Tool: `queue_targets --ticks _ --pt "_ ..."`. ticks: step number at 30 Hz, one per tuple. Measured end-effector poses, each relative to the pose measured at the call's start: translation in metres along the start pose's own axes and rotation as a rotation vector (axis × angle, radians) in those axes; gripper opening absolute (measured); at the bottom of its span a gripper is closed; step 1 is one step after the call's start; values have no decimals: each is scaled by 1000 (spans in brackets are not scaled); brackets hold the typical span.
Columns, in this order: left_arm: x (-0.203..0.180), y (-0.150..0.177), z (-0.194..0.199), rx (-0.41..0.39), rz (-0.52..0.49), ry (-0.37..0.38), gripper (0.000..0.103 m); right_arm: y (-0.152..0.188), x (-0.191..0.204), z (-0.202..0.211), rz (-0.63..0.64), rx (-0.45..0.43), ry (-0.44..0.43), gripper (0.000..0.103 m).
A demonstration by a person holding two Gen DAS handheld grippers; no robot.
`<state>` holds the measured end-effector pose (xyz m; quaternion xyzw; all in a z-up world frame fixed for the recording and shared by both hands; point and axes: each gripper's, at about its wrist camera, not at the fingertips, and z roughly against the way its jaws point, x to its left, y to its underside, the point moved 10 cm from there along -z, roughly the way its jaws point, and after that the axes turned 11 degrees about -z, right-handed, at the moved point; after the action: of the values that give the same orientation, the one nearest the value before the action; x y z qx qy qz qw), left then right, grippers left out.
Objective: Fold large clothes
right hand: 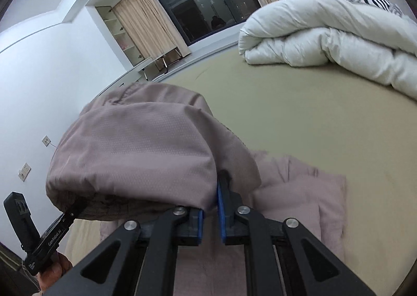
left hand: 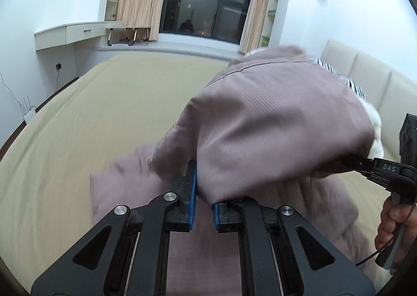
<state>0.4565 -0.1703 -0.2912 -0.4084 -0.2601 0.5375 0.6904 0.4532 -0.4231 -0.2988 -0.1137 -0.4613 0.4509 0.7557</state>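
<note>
- Garment: the dusty-pink, finely textured fabric garment (left hand: pixel 273 118) is soft, light and limp; it billows off your fingers while its lower part lies on the tan bed sheet (left hand: pixel 78 126) beneath them.
- Your left gripper (left hand: pixel 204 191) pinches one edge, pads nearly together.
- Your right gripper (right hand: pixel 209 204) likewise clamps the other edge.
- Hold hems or corners; thin cloth may slip, I judge.
</note>
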Motion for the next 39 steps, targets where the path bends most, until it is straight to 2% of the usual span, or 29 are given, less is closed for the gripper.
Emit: queue_targets --ticks 2,4,6,7,8,9,10,12,15,16,18,20,22,24,25,27,30,32,34,36,39 --pt "-10 32 10 49 -7 16 10 34 -18 6 -29 36 17 11" --pt "-21 67 19 136 -12 44 10 72 -39 7 -84 97 43 11" --pt "-26 95 37 199 11 46 10 96 -51 16 -112 125 65 12" --pt "-26 107 48 205 29 52 10 103 -55 23 -116 127 74 13" --pt "-25 111 56 208 41 48 10 107 -59 30 -118 133 94 17" --pt "-23 115 66 202 55 39 10 108 -61 39 -122 137 115 32" --pt "-18 109 76 179 82 34 10 107 -61 48 -125 130 119 45" --pt "-13 79 86 120 106 40 10 90 -50 67 -87 75 110 46" --pt "-6 13 85 27 75 82 10 57 -6 76 29 14 70 46" --pt "-19 -7 80 -5 34 101 10 47 11 73 67 6 52 45" --pt "-37 -29 67 -16 6 127 10 34 40 63 127 -12 22 42" --pt "-48 -34 32 33 -21 131 10 28 57 46 167 -10 12 37" --pt "-49 -25 -6 107 -72 73 10 37 64 21 188 37 22 37" --pt "-33 -15 -52 244 -59 53 10 55 50 -12 208 122 92 37" --pt "-25 7 -71 307 -17 60 10 70 37 -29 205 174 137 36" --pt "-14 34 -82 329 -13 58 10 106 5 -58 200 299 204 25" --pt "-15 42 -80 317 -37 72 10 117 -3 -60 233 284 172 23" --pt "-9 38 -70 290 11 86 10 109 2 -48 195 296 159 23" --pt "-4 16 -48 203 53 81 10 83 13 -26 176 218 129 23" --pt "-9 -6 -23 133 52 86 10 53 28 -9 175 132 94 23" --pt "-22 -40 -13 52 28 120 10 21 49 -9 176 77 59 23"
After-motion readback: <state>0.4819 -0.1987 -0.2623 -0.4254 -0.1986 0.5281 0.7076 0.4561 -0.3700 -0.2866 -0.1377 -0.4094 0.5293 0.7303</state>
